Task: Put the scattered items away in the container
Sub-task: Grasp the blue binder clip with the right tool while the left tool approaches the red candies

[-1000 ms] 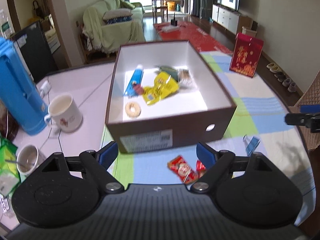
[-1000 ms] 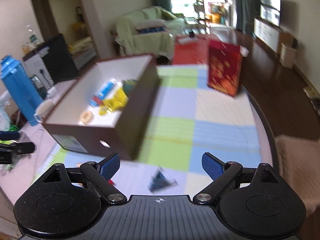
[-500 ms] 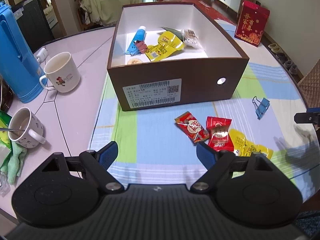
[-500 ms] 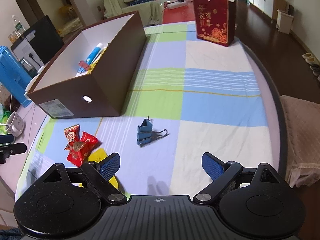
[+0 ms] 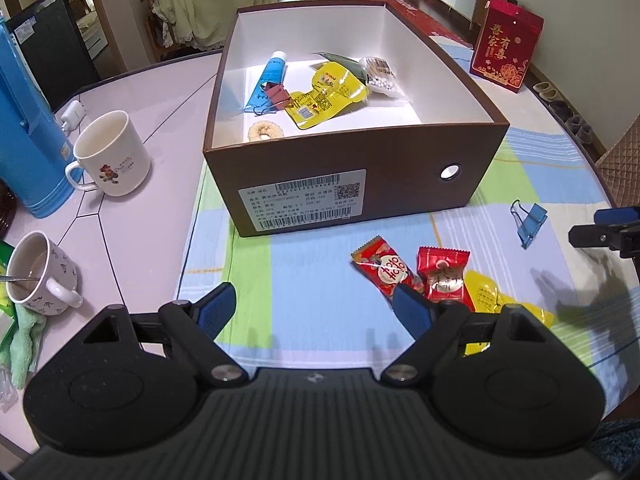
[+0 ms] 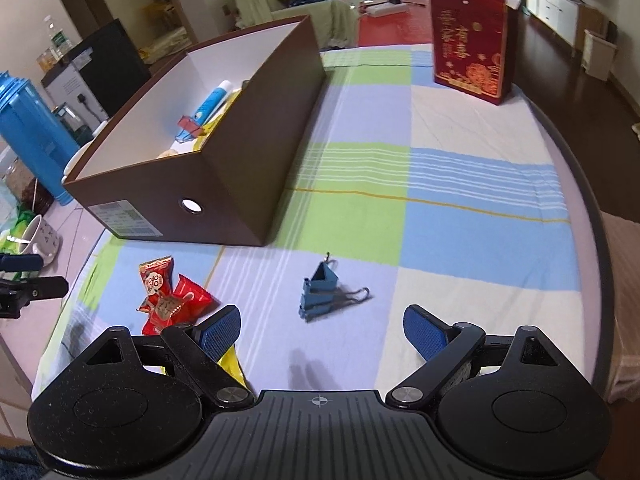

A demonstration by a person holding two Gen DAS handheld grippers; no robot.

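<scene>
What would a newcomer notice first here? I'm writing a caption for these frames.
The open brown box at the table's centre, already holding a yellow pouch and a blue tube. Then the red snack packets and the blue binder clip loose on the checked cloth before it, with both grippers open and empty.

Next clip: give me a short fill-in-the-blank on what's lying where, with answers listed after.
1. The binder clip lying loose on the checked cloth is ____ in colour.
2. The toothpaste tube lies ____ the brown box.
3. The jaws of the right gripper are ____, with nothing between them.
4. The red gift bag stands ____ on the cloth.

Missing words: blue; inside; open; upright
</scene>
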